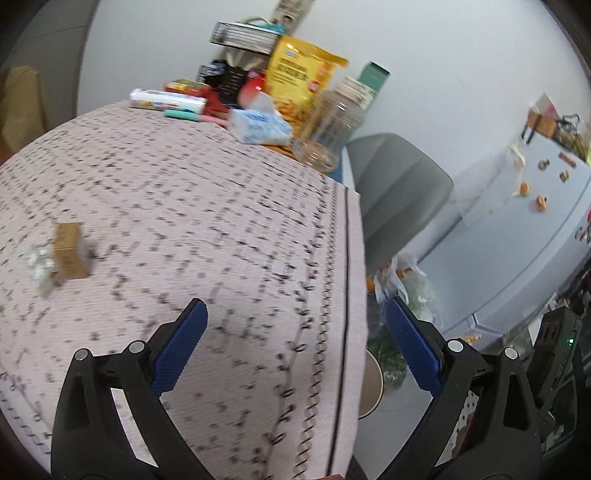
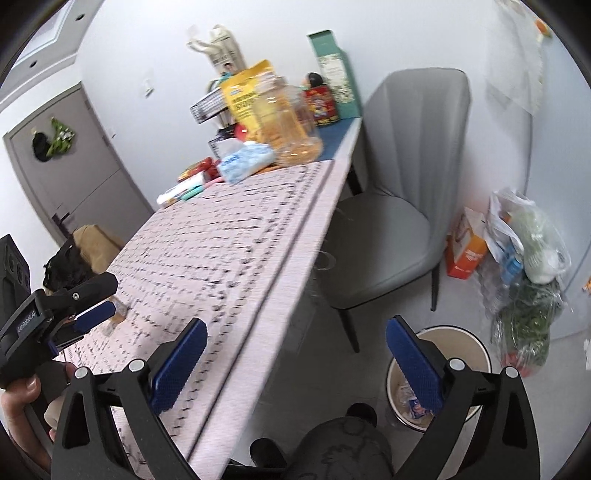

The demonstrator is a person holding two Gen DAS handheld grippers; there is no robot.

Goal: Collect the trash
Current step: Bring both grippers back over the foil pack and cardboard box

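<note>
Pink woven cloth with a dark dashed pattern covers the worktop [image 1: 207,206], which runs toward a white wall where clutter is stacked at about 12 o'clock in the left wrist view: a yellow snack bag [image 1: 299,79], a blue tissue pack [image 1: 260,125], a clear glass jar [image 1: 334,114] and a wire rack [image 1: 242,35]. A grey upholstered chair [image 2: 402,177] stands just beside the worktop's long edge, and on the floor at 3 o'clock in the right wrist view sit plastic bags of groceries [image 2: 524,258] and an orange carton [image 2: 465,247]. A small brown cardboard box [image 1: 70,251] lies on the cloth at 9 o'clock in the left wrist view, touching a crumpled clear wrapper [image 1: 37,260]; both are blurred. A cream waste bin [image 2: 476,354] stands on the floor at 5 o'clock in the right wrist view, with a scrap of wrapper [image 2: 415,400] inside. The left gripper [image 1: 295,317] hangs over the worktop's edge with its blue pads spread wide and nothing between them. The right gripper [image 2: 295,339] is likewise spread wide and empty, above the worktop's edge and the floor.
</note>
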